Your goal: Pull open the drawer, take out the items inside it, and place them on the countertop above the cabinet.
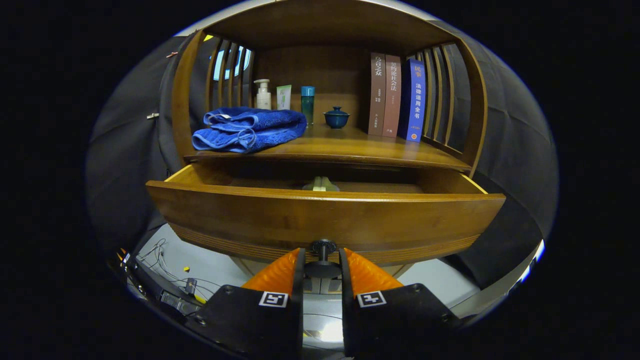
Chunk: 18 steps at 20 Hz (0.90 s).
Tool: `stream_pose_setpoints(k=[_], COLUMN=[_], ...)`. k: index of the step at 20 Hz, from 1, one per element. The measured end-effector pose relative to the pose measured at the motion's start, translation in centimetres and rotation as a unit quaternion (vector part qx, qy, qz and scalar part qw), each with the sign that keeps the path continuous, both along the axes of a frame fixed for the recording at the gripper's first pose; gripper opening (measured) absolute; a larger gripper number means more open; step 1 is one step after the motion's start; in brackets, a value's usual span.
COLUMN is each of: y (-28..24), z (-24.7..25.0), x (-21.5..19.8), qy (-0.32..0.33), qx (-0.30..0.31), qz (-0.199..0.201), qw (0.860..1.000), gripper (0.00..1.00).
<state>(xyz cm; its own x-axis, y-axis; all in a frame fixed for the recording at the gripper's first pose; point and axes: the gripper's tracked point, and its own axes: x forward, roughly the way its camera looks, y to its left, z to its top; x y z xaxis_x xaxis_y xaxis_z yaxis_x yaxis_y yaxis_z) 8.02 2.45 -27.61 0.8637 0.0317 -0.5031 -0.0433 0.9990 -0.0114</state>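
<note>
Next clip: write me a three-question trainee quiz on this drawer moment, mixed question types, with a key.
1. True or false: the drawer is pulled open.
2. The gripper fingers are: A) wide open above the towel; B) closed on the drawer knob; C) holding a book.
3. Fill in: on the countertop, the small lidded teacup stands between the blue bottle and the three upright ____.

Key: 1 true; 2 B; 3 books. A pale item shows inside the drawer; what it is cannot be told.
</note>
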Motion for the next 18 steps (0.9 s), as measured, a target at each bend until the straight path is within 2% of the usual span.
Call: stream_pose_setpoints(k=[12, 18], y=[0.1, 0.2], z=[-0.3, -0.5], x=[-6.1, -6.9], qy=[0.028, 0.026], qx=[0.008, 0.004], qz=[-0.003, -0.004], qw=[1.000, 1.000], gripper=[0.36, 0.36])
